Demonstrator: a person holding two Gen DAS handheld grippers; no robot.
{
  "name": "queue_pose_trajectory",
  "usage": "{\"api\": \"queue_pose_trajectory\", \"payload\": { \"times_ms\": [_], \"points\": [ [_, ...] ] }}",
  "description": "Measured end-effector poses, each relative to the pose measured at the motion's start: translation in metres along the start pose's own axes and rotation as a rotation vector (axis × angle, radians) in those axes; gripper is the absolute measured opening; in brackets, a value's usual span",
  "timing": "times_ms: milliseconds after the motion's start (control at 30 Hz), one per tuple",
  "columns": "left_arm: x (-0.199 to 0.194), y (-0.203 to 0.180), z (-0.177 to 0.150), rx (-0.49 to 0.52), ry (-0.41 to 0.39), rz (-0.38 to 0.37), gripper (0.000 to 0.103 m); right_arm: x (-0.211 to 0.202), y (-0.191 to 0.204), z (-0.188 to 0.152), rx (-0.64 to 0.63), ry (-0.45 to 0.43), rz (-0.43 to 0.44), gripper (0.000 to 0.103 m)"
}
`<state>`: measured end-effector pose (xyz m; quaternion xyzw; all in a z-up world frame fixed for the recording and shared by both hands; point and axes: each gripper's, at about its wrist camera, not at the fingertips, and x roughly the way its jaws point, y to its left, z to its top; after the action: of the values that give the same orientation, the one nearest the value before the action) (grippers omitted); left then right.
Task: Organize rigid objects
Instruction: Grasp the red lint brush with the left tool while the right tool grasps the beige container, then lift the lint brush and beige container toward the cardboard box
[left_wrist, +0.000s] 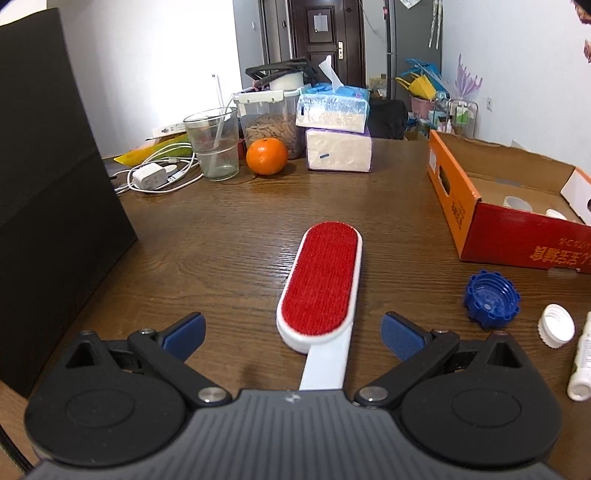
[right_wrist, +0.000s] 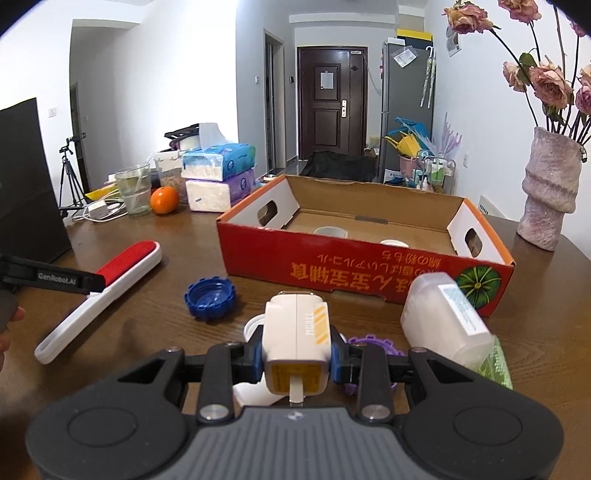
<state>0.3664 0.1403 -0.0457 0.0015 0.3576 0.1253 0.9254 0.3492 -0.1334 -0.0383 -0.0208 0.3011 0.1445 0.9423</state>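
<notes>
While the left hand-held gripper (left_wrist: 293, 334) is held low and level over the surface (left_wrist: 221, 236) with its jaws spread wide, the white handle of a red-faced lint brush (left_wrist: 320, 288) is seen lying between its blue pads (left_wrist: 400, 334), untouched by either. From the right wrist view, the right hand-held gripper (right_wrist: 295, 360) is clamped on a white charger block (right_wrist: 295, 349) lettered in yellow, held above the surface with the charger's plug end toward the camera. A blue screw cap (right_wrist: 210, 297) is seen lying between the brush and an open red cardboard box (right_wrist: 365, 273), well in from the edges. A white plastic bottle (right_wrist: 443, 323) is tilted just right of the gripped charger, and a purple toothed cap (right_wrist: 373, 347) is partly hidden behind the right jaw. Two white cups are visible inside the box.
</notes>
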Motion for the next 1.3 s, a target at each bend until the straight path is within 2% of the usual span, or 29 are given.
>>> {"api": "queue_pose_trajectory", "payload": {
  "times_ms": [200,400,467,533,700,900,1300],
  "points": [
    [0.024,-0.006,0.007,0.019,0.027,0.008,0.103,0.011,-0.004,0.003,0.000,0.010,-0.020,0.031],
    [0.044,-0.004,0.009,-0.003,0.056,-0.005,0.102,0.020,-0.007,0.002,0.006,0.013,-0.035,0.031],
    [0.048,-0.003,0.009,-0.010,0.062,-0.011,0.096,0.023,-0.006,0.002,0.005,0.017,-0.035,0.031],
    [0.052,-0.001,0.009,-0.018,0.076,-0.023,0.083,0.027,-0.006,0.000,0.003,0.023,-0.034,0.031],
    [0.051,-0.001,0.007,-0.013,0.075,-0.081,0.059,0.028,-0.008,0.000,0.011,0.024,-0.037,0.031],
    [0.047,-0.006,0.003,0.011,0.053,-0.076,0.058,0.025,-0.010,0.000,0.016,0.011,-0.039,0.031],
    [0.016,-0.007,-0.005,-0.021,-0.019,-0.099,0.058,0.015,-0.013,-0.002,0.032,-0.020,-0.035,0.031]
  ]
}}
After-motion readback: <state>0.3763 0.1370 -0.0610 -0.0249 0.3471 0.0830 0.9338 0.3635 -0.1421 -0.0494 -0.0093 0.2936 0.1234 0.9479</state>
